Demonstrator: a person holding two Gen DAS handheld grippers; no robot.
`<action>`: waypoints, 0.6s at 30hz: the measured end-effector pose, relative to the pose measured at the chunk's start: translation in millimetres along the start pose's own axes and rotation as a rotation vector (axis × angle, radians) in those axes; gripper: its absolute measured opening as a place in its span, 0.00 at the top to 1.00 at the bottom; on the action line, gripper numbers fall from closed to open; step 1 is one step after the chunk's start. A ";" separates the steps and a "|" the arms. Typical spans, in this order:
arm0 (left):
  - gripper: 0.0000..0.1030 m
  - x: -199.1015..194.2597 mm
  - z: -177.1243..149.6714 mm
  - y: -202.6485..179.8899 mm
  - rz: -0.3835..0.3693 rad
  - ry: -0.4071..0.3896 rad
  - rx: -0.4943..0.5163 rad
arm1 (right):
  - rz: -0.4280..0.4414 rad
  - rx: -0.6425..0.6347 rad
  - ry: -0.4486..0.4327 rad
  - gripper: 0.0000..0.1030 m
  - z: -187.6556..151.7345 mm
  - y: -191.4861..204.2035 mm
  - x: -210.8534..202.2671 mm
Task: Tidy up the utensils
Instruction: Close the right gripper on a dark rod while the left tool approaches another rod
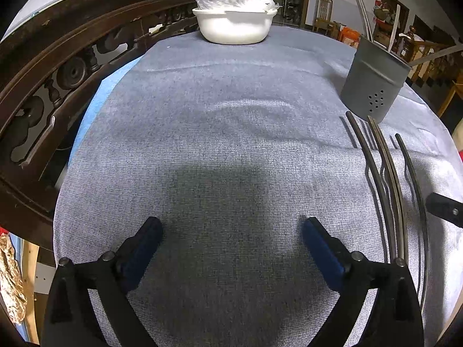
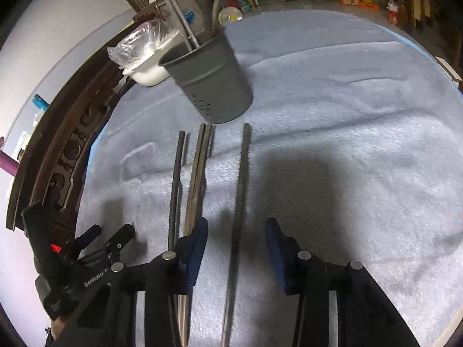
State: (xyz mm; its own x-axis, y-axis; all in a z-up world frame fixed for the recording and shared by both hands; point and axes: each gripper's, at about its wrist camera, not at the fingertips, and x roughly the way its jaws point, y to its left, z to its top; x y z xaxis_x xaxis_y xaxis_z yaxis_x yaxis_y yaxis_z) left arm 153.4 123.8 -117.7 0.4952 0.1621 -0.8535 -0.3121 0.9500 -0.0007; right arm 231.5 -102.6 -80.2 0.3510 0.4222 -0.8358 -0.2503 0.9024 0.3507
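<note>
The job looks partly done, judged from how things lie. The grey cylindrical metal utensil holder with drain holes (image 2: pixel 212 79), in the upper middle of the right wrist view, already has several long utensils standing in it, their handles running out of the top of the frame (what kind they are cannot be told). Still on the blue-grey cloth-covered tabletop (image 2: pixel 347 144) are the loose dark chopsticks: one single stick (image 2: pixel 176 179) at the left, a pair lying side by side (image 2: pixel 198 173) in the middle, and another single stick (image 2: pixel 240 190) to the right, all running from just below the holder toward the bottom of the frame. The right gripper (image 2: pixel 237 231) has its blue-padded fingers (image 2: pixel 199 240) on either side of that right-hand stick, partly closed in but not touching it, so nothing is held yet. The left gripper (image 1: pixel 233 231) hangs over bare cloth in the left wrist view, fingers spread wide and empty. A white plastic basin holding a clear plastic bag (image 1: pixel 234 26) stands at the top of that view, apart from the sorting. White lettering shows on the other gripper's body at the lower left of the right wrist view, too small and tilted to read; no other brand or label is legible.
</note>
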 end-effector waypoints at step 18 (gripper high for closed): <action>0.04 5.6 5.2 2.5 0.008 0.053 -0.007 | -0.010 0.041 0.054 0.82 15.9 -23.8 5.1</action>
State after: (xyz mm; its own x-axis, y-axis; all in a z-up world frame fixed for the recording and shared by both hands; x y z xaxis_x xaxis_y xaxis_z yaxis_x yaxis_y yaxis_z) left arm 159.6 128.5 -119.8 0.4490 0.1547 -0.8801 -0.3215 0.9469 0.0024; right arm 253.6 -120.6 -86.1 0.3043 0.4084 -0.8606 -0.2095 0.9100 0.3578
